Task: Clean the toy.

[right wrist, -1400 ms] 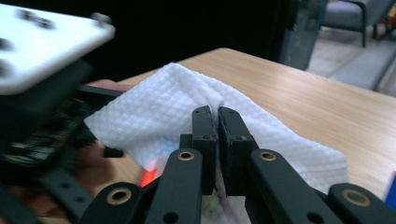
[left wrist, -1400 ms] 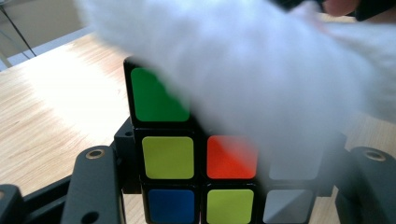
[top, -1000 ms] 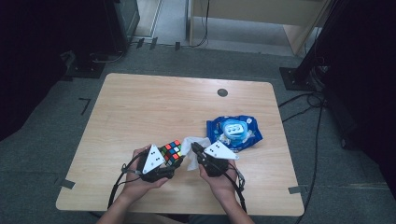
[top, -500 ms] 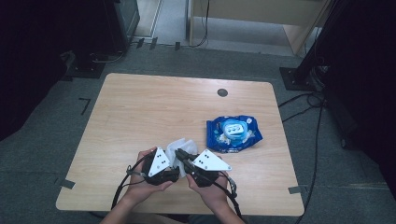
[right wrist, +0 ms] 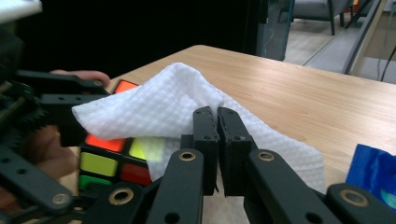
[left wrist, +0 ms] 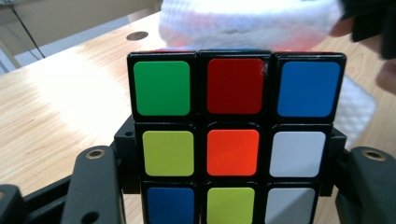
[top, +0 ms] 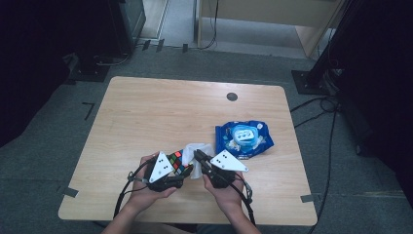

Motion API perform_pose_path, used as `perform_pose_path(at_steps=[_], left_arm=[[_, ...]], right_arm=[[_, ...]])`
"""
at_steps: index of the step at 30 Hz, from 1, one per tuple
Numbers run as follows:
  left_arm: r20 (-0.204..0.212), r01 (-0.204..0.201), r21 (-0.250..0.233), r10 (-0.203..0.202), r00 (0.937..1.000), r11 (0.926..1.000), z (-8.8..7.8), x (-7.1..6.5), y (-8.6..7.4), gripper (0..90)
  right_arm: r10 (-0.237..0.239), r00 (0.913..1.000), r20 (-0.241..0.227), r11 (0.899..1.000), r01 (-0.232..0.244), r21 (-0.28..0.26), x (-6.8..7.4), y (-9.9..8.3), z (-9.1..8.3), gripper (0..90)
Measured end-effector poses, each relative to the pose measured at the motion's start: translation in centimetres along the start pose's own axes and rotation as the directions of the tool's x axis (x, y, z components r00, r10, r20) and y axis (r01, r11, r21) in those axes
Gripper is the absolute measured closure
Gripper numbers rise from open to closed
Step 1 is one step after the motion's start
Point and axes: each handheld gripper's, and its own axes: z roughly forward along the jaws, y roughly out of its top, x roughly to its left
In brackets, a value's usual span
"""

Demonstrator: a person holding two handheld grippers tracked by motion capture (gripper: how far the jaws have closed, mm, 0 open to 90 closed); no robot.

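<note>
No readable text, print on the blue wipes pack (top: 243,138) too small to be made out, no labels, numbers or signs legible

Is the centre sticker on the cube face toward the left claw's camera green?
No. In the left gripper view the cube shows an orange centre sticker; green sits at the top left corner.

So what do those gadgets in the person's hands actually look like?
Each is a black hand-held tool. The left gripper and right gripper both carry a pale grey three-cornered plate with small dark dots, trail a black cable, and end in two black jaws with brass-coloured rivets. The forearms are bare.
</note>
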Motion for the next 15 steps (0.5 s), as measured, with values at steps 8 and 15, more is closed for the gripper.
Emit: perform_pose_path(at_steps=[8,15], left_arm=[[0.014,-0.007,0.017,0.007,0.9999,0.9998,0.4,-0.6,-0.1,34.0],[0.016,-0.017,0.003,0.017,0.9997,0.9999,0.1,-0.5,0.1,33.9]], right_arm=[[-0.066,0.9921,-0.107,0.997,0.063,-0.034,3.0,0.6,-0.3,86.8],[-0.023,0.9991,-0.035,1.000,0.022,-0.013,0.8,-0.1,0.1,87.1]])
